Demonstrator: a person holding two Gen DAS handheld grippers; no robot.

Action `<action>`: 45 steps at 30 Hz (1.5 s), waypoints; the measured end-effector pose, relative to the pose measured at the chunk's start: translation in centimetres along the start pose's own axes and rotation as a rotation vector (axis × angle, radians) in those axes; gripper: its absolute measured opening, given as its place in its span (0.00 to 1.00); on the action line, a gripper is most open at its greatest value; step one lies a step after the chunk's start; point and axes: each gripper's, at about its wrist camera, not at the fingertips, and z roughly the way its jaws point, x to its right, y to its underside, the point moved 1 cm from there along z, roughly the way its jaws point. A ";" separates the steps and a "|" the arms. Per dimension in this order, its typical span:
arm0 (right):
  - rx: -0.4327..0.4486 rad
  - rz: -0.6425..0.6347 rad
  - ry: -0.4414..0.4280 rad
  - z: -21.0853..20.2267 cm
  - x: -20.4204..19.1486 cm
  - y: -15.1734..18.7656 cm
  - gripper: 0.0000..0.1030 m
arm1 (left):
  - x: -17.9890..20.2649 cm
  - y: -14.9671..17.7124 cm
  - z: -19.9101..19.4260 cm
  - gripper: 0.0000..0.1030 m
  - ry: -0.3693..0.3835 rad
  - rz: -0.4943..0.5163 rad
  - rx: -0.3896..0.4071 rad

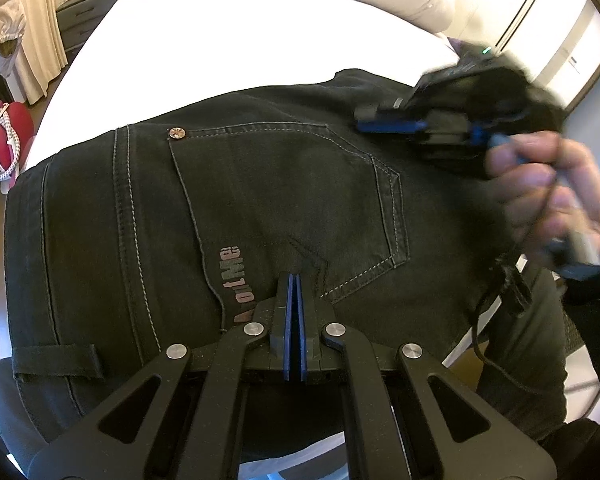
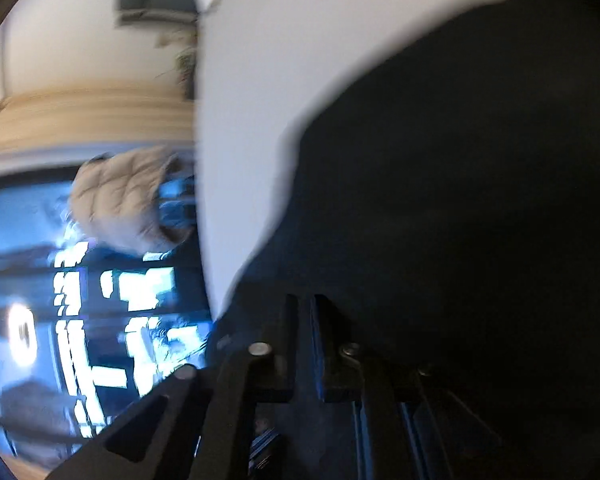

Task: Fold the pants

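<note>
Left wrist view: the left gripper [image 1: 295,280], fingers together, presses the black denim pants [image 1: 260,184] lying on the white bed [image 1: 228,52]; beyond, the blurred right gripper [image 1: 384,124] looks nearly closed. Pin firmly, keep seams aligned.

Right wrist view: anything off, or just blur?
Mostly motion blur. The right tool is tilted sideways over the black pants, its pads nearly together with nothing visibly between them. In the left wrist view the pants lie flat on the white bed; the left tool is shut, resting at the pocket. Nothing damaged.
</note>
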 end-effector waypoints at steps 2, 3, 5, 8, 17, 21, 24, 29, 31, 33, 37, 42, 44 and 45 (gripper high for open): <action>0.062 0.038 -0.016 -2.1 1.5 -0.5 0.00 | 0.0 0.1 0.0 0.02 0.003 0.001 -0.001; 0.125 0.066 -0.015 -4.2 2.6 -1.6 0.00 | 0.0 0.0 0.0 0.02 0.006 -0.002 -0.001; 0.229 0.070 0.020 -7.5 4.0 -2.6 0.00 | -0.2 0.0 0.0 0.02 0.011 -0.007 -0.003; 0.414 0.173 0.029 -14.6 8.6 -5.1 0.00 | -0.2 -0.1 0.1 0.01 0.010 -0.007 -0.007; 0.754 0.240 0.102 -31.4 11.6 -5.4 0.05 | 0.6 -1.0 0.2 0.02 -0.028 0.002 -0.023; 0.461 0.060 -0.045 -25.1 7.5 -1.0 0.05 | 1.9 -1.9 -0.1 0.02 -0.077 0.004 -0.050; 0.272 0.022 -0.061 -18.8 7.5 1.7 0.05 | 4.0 -3.1 -0.9 0.02 -0.073 0.037 -0.043; 0.397 0.141 -0.033 -21.3 11.7 0.3 0.00 | 8.3 -6.6 -1.3 0.02 -0.011 0.106 0.008; 0.547 0.141 0.069 -25.8 13.2 0.0 0.00 | 9.7 -8.1 0.3 0.02 0.030 0.116 0.000; 0.617 0.240 0.021 -28.3 16.1 -0.9 0.00 | 11.6 -9.8 2.4 0.02 0.071 0.140 -0.008; 0.647 0.233 0.061 -30.7 17.6 -1.8 0.00 | 15.3 -13.9 7.2 0.02 0.193 0.154 -0.023; 0.675 0.186 0.110 -30.3 16.8 -0.7 0.00 | 16.8 -16.1 13.7 0.02 0.187 0.167 -0.116; 0.666 0.193 0.118 -30.1 16.7 -1.3 0.00 | 15.1 -15.9 13.2 0.02 0.220 0.133 -0.099; 0.664 0.191 0.124 -30.0 16.5 -1.4 0.00 | 14.0 -15.6 12.7 0.02 0.209 0.126 -0.093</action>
